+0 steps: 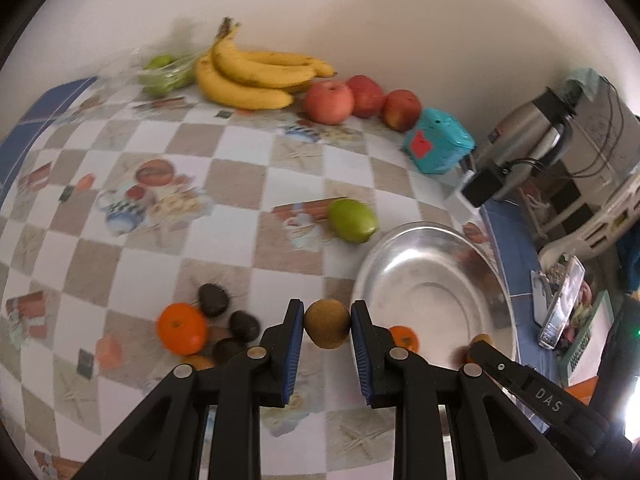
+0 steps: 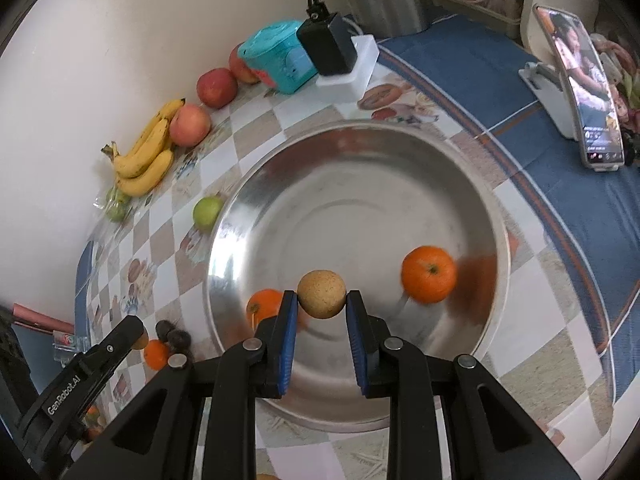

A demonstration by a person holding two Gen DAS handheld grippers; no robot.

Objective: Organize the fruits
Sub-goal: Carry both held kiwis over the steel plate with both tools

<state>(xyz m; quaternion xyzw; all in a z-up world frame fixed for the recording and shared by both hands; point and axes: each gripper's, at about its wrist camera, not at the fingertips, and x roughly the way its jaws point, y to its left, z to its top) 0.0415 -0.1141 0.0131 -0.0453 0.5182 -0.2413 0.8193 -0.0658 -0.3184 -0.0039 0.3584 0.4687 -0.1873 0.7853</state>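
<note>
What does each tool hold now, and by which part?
Each is shut on a small round brown fruit, pinched at its two sides: the left tool holds one, the right tool another.

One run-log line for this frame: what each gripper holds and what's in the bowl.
left gripper: shut on brown fruit | right gripper: shut on tan fruit, over steel bowl | bowl: two oranges

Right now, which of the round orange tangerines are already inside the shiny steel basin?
Two are: the orange tangerine by the steel basin's right wall and one behind the right gripper's left finger. The third sits outside, beside the dark fruits.
</note>
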